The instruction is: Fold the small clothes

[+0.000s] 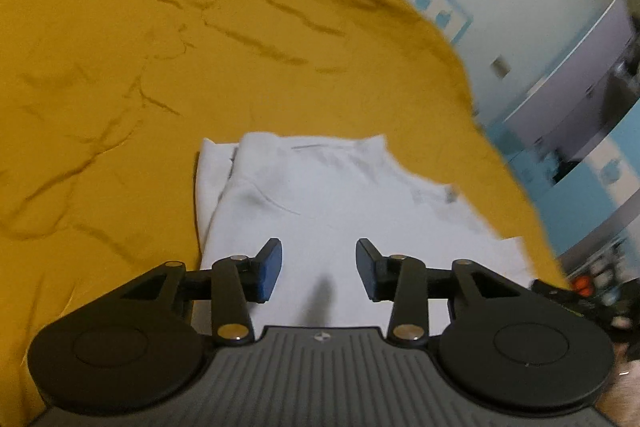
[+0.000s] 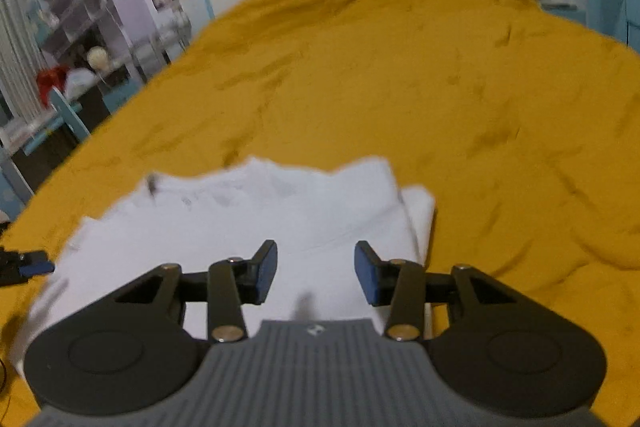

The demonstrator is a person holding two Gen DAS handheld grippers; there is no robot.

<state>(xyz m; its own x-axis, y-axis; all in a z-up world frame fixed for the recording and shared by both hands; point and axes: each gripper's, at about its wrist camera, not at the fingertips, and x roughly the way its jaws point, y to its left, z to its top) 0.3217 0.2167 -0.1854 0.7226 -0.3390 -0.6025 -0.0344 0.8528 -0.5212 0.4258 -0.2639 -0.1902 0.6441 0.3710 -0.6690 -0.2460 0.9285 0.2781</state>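
Both our grippers hung open and empty above a folded white garment on the yellow bed.

Our left gripper had its blue-padded jaws parted about halfway, with nothing between them but the white garment lying below; we saw no pad touching the cloth. Our right gripper stood much the same, jaws apart and holding nothing. The garment lay flat on the mustard-yellow bedcover, near the bed's close edge, folded so that a second layer showed along one side. From the right wrist we caught one blue pad of the other gripper at the far left edge of the view, just beside the garment. Both views were blurred.
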